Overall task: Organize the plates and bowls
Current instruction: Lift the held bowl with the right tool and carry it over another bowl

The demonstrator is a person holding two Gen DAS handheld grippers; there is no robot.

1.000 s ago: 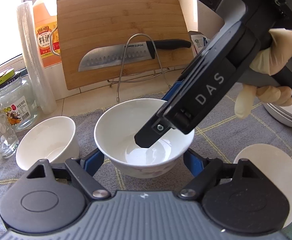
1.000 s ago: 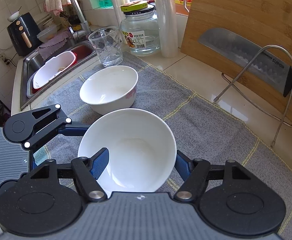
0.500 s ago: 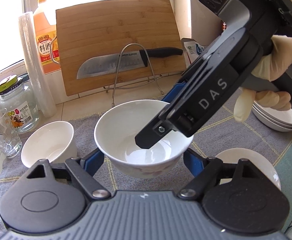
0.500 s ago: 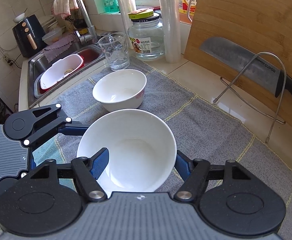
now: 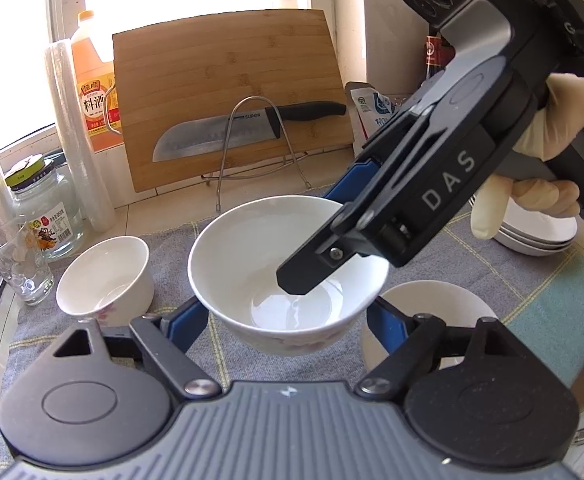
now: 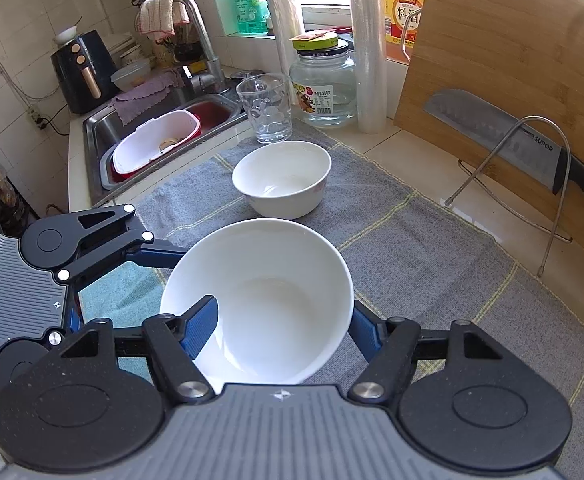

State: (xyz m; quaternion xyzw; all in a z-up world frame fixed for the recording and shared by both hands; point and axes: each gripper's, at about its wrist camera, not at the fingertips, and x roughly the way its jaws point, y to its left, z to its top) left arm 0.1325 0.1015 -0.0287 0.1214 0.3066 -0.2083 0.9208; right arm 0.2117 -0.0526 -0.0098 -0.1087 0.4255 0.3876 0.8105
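A large white bowl (image 5: 252, 252) (image 6: 268, 300) is held above the grey towel (image 6: 411, 256). My left gripper (image 5: 288, 316) grips it by its outer sides. My right gripper (image 6: 284, 320) is shut on its rim, one finger (image 6: 202, 320) inside and one outside; it shows from the side in the left wrist view (image 5: 323, 248). A smaller white bowl (image 5: 104, 276) (image 6: 282, 178) sits on the towel to the left. A white plate (image 5: 451, 300) lies on the towel under the right side. A stack of white plates (image 5: 539, 232) stands at the far right.
A bamboo cutting board (image 5: 228, 92) with a knife (image 5: 244, 128) on a wire rack leans at the back. A glass tumbler (image 6: 266, 108), a jar (image 6: 323, 84), a plastic wrap roll and a bottle stand at the towel's far edge. The sink (image 6: 160, 136) is left.
Both grippers have risen with the large bowl between them. The smaller bowl and towel now look farther below, and more of the plate on the right shows.
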